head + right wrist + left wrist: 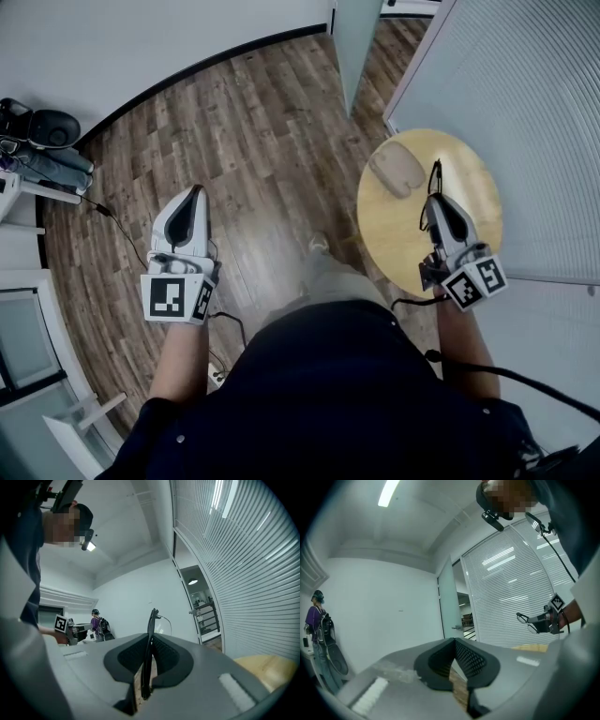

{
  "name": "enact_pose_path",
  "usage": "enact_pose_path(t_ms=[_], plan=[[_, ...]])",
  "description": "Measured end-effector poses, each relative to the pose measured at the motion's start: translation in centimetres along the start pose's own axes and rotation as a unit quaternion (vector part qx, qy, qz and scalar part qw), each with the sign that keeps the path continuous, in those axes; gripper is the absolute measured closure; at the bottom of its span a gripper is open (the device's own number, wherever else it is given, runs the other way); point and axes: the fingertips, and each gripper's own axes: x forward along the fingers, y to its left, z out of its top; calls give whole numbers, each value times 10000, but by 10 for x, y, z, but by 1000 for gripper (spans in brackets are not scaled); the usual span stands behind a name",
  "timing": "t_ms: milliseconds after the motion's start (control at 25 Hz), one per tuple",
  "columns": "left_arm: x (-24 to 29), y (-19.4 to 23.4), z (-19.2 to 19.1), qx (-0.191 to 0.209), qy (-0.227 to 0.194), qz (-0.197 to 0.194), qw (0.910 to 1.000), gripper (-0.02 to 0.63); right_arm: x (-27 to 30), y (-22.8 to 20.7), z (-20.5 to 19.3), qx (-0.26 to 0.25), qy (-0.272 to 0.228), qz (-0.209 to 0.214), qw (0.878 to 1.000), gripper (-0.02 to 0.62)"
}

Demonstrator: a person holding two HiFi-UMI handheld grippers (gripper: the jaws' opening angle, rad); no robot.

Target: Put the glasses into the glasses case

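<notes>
Head view: we stand on a wood plank floor (253, 159) with one gripper in each hand; a round wooden table (473, 173) is to our right, beside a wall of slatted blinds (525, 84).

Right gripper (438, 195): held over the table, marker cube toward us; in the right gripper view its jaws are pressed onto one thin dark temple of the glasses (152, 620); the temple runs upright between the pads and sticks out above them; the lens end is mostly out of that view.

Glasses, other views: the left gripper view shows the dark frame (528, 620) projecting from the right gripper's tip (543, 620), clear of any surface; in the head view the frame (436, 174) shows above the table top; we cannot judge its height.

Glasses case (397, 169): beige, oval, lying flat on the table near its left edge; just beside the right gripper's tip and apart from the glasses; we cannot tell whether its lid is open.

Left gripper (197, 189): held over the floor, well apart from the table; its own view shows the jaw tips meeting (453, 641) with nothing between them; only floor shows below the pads.

Background: a person with a backpack (99, 626) stands by the far white wall.
</notes>
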Motion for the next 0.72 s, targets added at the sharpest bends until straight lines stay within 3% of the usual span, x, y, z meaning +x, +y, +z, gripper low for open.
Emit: enact_pose_path(t_ms=[200, 400, 720], plan=[[13, 8, -7, -102, 8, -21, 9999, 603, 11, -1, 3, -54, 52, -22, 10000, 561], [79, 37, -12, -217, 144, -112, 9996, 603, 73, -34, 13, 17, 240, -138, 9996, 561], [151, 43, -1, -85, 240, -414, 9988, 603, 108, -74, 20, 231, 194, -341, 9990, 561]])
